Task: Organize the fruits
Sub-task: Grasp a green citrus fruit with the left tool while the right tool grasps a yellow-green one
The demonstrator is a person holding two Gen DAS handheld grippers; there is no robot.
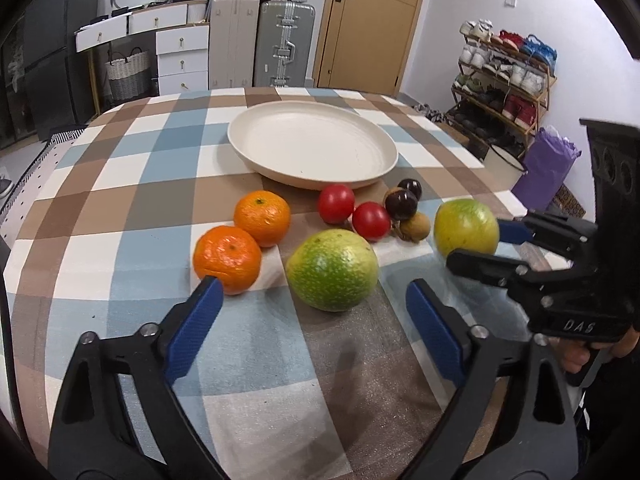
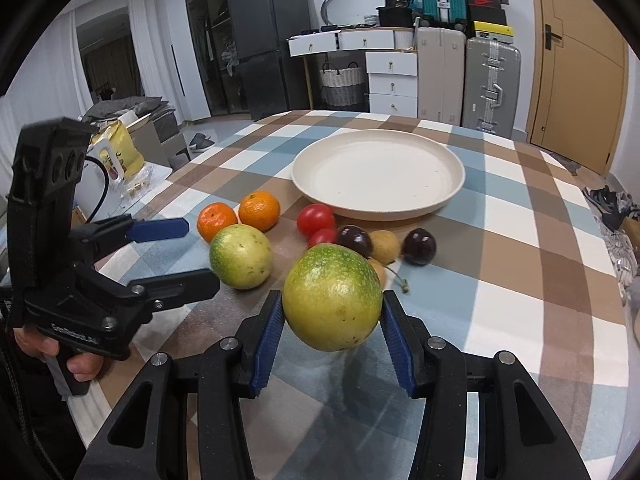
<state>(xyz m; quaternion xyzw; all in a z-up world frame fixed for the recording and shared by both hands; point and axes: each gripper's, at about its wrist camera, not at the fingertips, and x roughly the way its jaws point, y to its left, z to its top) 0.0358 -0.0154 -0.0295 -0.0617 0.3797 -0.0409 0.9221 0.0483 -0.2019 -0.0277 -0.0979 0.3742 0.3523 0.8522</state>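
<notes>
The desk (image 1: 120, 184), under a checked cloth, carries everything. Toward its far edge sits the wide cream plate (image 1: 312, 148), with nothing in it yet; no fruit has been placed.

Next in size are two green-yellow round fruits. One green fruit (image 2: 332, 298) is pinched between the blue pads of the right claw (image 2: 332, 320) and looks lifted clear of the cloth, above the near side of the desk. The other green fruit (image 1: 332, 270) lies on the cloth near the middle, just ahead of the left claw (image 1: 314, 320), whose jaws are spread wide with nothing between them. These fruits look firm, smooth and fairly weighty; I judge a grip across the widest part safest, since the round skin could slip out of a pinch set higher or lower.

Two oranges (image 1: 248, 240) lie touching toward the left, one just beside the left claw's pad; their dimpled peel should grip well but gives a little.

Two red tomatoes (image 1: 354, 210) sit in front of the plate, thin-skinned, needing a gentle squeeze.

Smallest are the dark and tan fruits (image 1: 406, 210) clustered beside them; they are light and likely to roll.
</notes>
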